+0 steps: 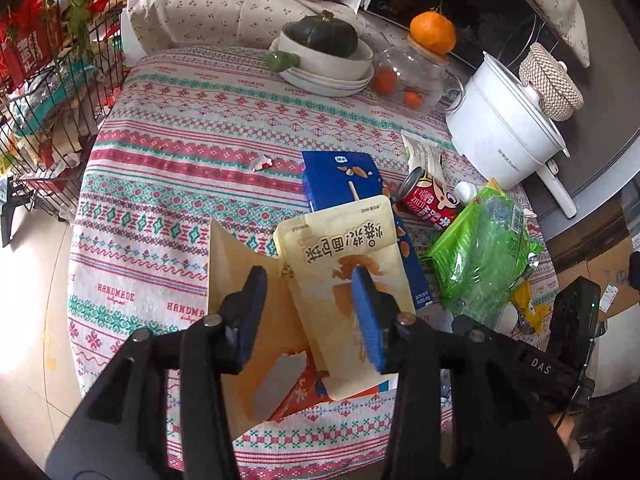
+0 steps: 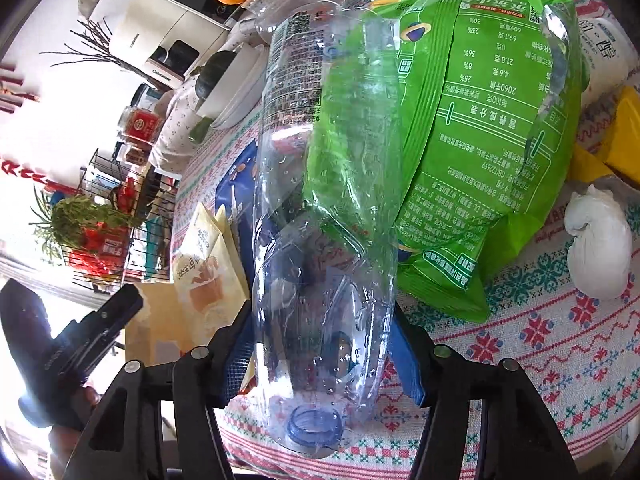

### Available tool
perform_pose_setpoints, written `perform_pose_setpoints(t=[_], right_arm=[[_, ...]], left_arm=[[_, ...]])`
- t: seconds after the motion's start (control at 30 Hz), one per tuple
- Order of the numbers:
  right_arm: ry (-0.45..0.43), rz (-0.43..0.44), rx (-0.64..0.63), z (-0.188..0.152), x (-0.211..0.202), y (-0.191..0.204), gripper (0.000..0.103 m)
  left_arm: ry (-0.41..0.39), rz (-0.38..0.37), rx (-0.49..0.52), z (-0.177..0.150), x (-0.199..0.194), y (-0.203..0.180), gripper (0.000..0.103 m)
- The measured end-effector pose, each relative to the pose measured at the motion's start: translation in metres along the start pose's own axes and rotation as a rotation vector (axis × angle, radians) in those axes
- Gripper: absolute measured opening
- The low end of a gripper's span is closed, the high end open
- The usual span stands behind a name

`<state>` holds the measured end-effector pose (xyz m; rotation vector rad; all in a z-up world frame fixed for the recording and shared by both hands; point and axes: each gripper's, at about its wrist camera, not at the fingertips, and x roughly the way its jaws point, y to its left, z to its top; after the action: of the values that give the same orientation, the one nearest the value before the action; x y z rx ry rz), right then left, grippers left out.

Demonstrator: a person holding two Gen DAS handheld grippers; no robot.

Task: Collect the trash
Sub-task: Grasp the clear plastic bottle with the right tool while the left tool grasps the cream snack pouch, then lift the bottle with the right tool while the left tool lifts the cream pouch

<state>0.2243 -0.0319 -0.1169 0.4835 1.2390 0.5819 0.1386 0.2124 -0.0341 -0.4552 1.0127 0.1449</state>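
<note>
In the left wrist view my left gripper [image 1: 308, 276] hangs open over a cream snack pouch [image 1: 348, 240] and a tan paper bag [image 1: 240, 264] lying on the patterned tablecloth [image 1: 180, 184]. Its right finger lies above the pouch, and neither pad presses on anything. A blue carton [image 1: 340, 176], a red can [image 1: 424, 200] and a green snack bag [image 1: 480, 256] lie beyond. In the right wrist view my right gripper [image 2: 320, 320] is shut on a clear plastic bottle [image 2: 328, 184], mouth toward the camera, with both blue pads against its sides. The green snack bag [image 2: 480, 128] lies behind the bottle.
A crumpled white tissue [image 2: 596, 240] and a yellow wrapper [image 2: 624, 136] lie right of the bag. A small scrap [image 1: 262, 162] sits mid-table. At the back stand a white pot [image 1: 504, 128], a bowl with a squash [image 1: 324, 52] and a glass jar [image 1: 412, 76]. A wire rack [image 1: 48, 120] stands left.
</note>
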Motion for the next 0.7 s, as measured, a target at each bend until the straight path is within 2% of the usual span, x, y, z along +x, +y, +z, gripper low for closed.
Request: perform_pose_setpoints(t=[0.1, 0.37, 0.5, 0.6, 0.63, 0.7], right_arm=[[-0.015, -0.019, -0.034, -0.002, -0.008, 0.0, 0.061], [-0.063, 0.023, -0.061, -0.006, -0.058, -0.003, 0.061], [-0.075, 0.018, -0.072, -0.012, -0.077, -0.009, 0.061], [-0.091, 0.0, -0.074, -0.015, -0.092, -0.014, 0.061], [-0.098, -0.006, -0.074, -0.015, -0.097, -0.015, 0.061], [-0.112, -0.016, -0.08, -0.016, -0.108, -0.018, 0.061]], left_arm=[[0.034, -0.018, -0.017, 0.001, 0.012, 0.001, 0.05], [0.094, 0.027, -0.032, 0.004, 0.045, -0.01, 0.05], [0.145, 0.004, -0.084, 0.0, 0.053, -0.01, 0.042], [0.107, 0.0, -0.105, 0.0, 0.036, -0.016, 0.044], [0.085, 0.002, -0.086, 0.001, 0.029, -0.022, 0.047], [0.042, 0.006, -0.056, 0.001, 0.015, -0.034, 0.082]])
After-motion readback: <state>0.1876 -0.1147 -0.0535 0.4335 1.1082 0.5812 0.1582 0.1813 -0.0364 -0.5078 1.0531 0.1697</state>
